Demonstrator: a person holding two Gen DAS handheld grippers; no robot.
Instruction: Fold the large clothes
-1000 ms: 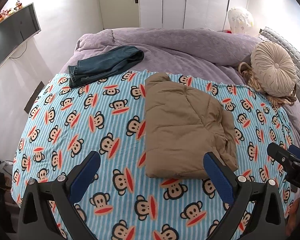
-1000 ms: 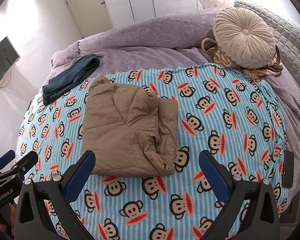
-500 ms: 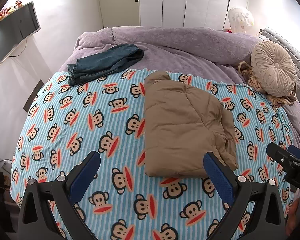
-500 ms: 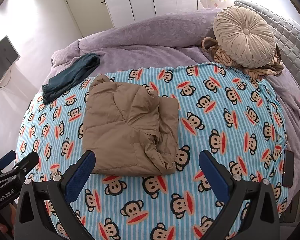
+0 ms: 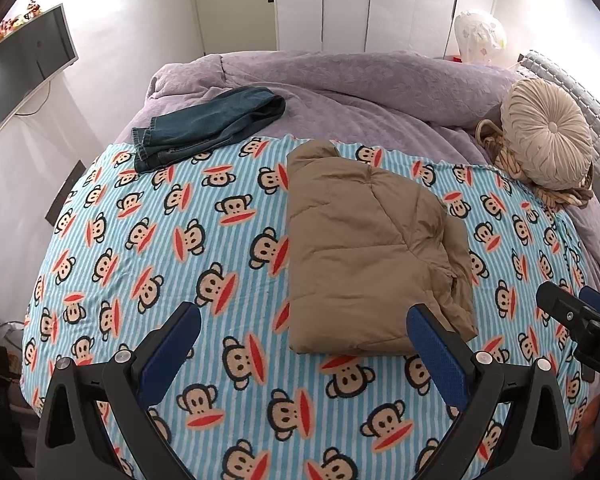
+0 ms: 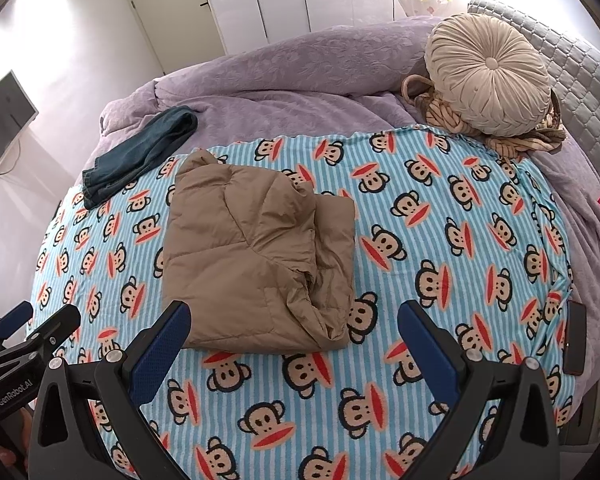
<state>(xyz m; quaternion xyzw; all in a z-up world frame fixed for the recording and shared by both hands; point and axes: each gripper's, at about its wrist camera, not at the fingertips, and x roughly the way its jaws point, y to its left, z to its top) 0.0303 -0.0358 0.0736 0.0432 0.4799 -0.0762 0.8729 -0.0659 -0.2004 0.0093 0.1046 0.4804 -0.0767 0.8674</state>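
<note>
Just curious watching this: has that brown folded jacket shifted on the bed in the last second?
No. The brown jacket keeps the same place on the monkey blanket, its near edge above the same monkey face; only the camera view drifts slightly.

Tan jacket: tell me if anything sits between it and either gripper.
Nothing visible does. The folded tan jacket lies on the monkey blanket; only bare blanket separates it from the open left gripper and open right gripper.

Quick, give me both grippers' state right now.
Left gripper: open, holding nothing, above the blanket.
Right gripper: open, holding nothing, near the folded jacket.
</note>
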